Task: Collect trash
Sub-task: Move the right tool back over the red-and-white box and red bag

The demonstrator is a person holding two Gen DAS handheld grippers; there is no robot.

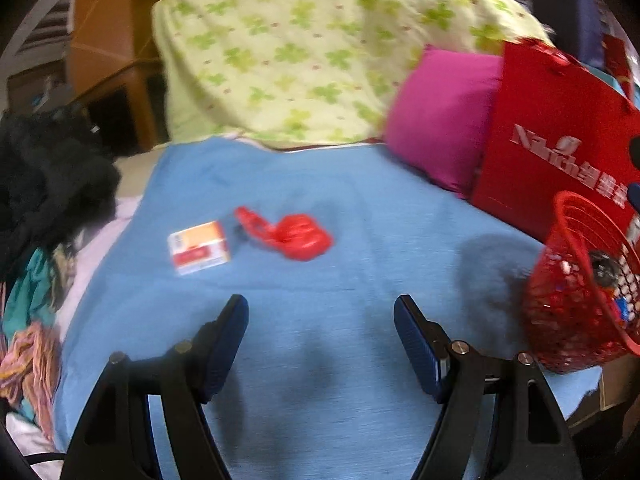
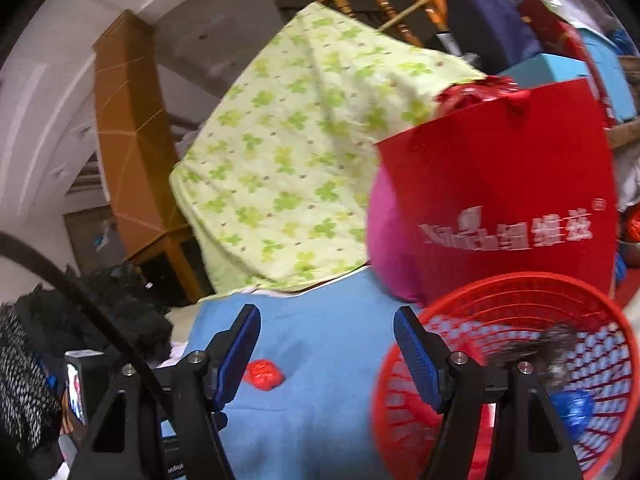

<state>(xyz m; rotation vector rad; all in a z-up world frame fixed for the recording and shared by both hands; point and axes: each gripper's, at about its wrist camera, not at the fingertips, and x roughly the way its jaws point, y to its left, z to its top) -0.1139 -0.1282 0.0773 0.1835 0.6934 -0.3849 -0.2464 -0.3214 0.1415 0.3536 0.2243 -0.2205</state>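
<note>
Left wrist view: the left hand-held gripper (image 1: 321, 312) stands wide, nothing between its blue pads, above a blue sheet (image 1: 360, 220) spread on a bed. Two bits of trash lie ahead on the sheet, side by side: a small orange-and-white box (image 1: 199, 247) and, just right of it, a crumpled red wrapper (image 1: 288, 232). Nothing blocks the way to them. A red mesh basket (image 1: 576, 304) sits at the right edge w/ scraps already inside. Behind it leans a red paper bag (image 1: 556, 148) w/ white lettering, touching a pink pillow (image 1: 440, 116). A green clover-print quilt (image 1: 304, 52) is heaped at the back. Dark clothes (image 1: 48, 176) pile up at the left edge; wooden furniture (image 1: 108, 36) behind them.

Right wrist view: the right hand-held gripper (image 2: 327, 320) is open, jaws empty, its right finger (image 2: 416, 356) in front of the basket (image 2: 500, 292) rim. Inside the basket: a blurred grey scrap (image 2: 540, 348) and a blue item (image 2: 572, 404). The red wrapper (image 2: 264, 374) shows just past the left finger (image 2: 236, 356); the box is hidden. Bag (image 2: 500, 184), pillow (image 2: 388, 248) and quilt (image 2: 304, 140) crowd behind the basket. A black cable (image 2: 80, 300) crosses lower left.
</note>
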